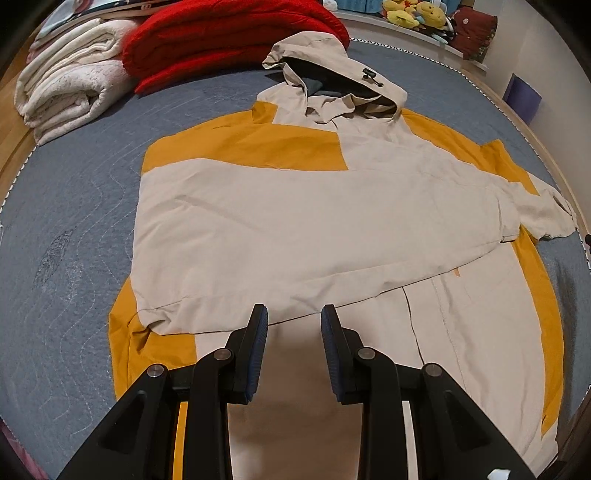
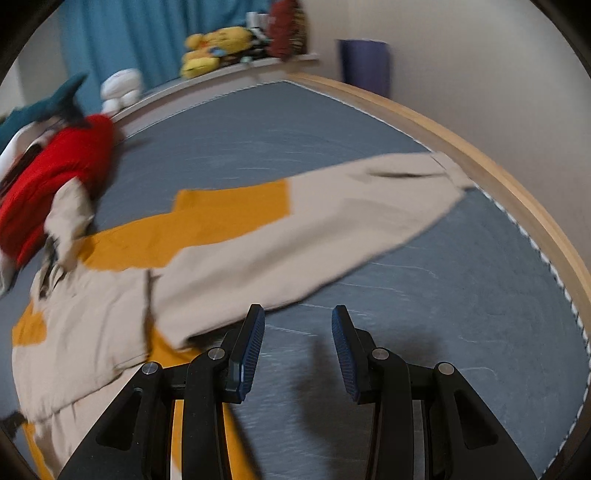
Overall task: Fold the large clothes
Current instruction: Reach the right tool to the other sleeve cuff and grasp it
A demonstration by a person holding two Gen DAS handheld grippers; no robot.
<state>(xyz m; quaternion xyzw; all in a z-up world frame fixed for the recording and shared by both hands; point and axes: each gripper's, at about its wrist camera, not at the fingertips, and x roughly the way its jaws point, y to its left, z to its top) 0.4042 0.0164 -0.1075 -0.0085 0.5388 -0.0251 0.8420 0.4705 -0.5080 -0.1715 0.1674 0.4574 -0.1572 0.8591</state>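
A large beige and mustard-yellow hooded jacket (image 1: pixel 295 221) lies flat on the grey-blue quilted bed (image 1: pixel 74 240), hood (image 1: pixel 332 77) toward the far end. One sleeve is folded across the body toward the left. My left gripper (image 1: pixel 294 314) is open and empty, hovering over the jacket's lower front. In the right wrist view the jacket (image 2: pixel 110 314) is at the left and its other sleeve (image 2: pixel 332 221) stretches out to the right toward the bed edge. My right gripper (image 2: pixel 298 314) is open and empty above the bare bed, just below that sleeve. This view is motion-blurred.
A folded red blanket (image 1: pixel 229 40) and folded white blankets (image 1: pixel 70 81) lie at the bed's far left. Yellow plush toys (image 1: pixel 413 14) sit on a shelf behind. A wooden bed frame edge (image 2: pixel 517 184) runs along the right, with a purple bin (image 2: pixel 365 66) beyond.
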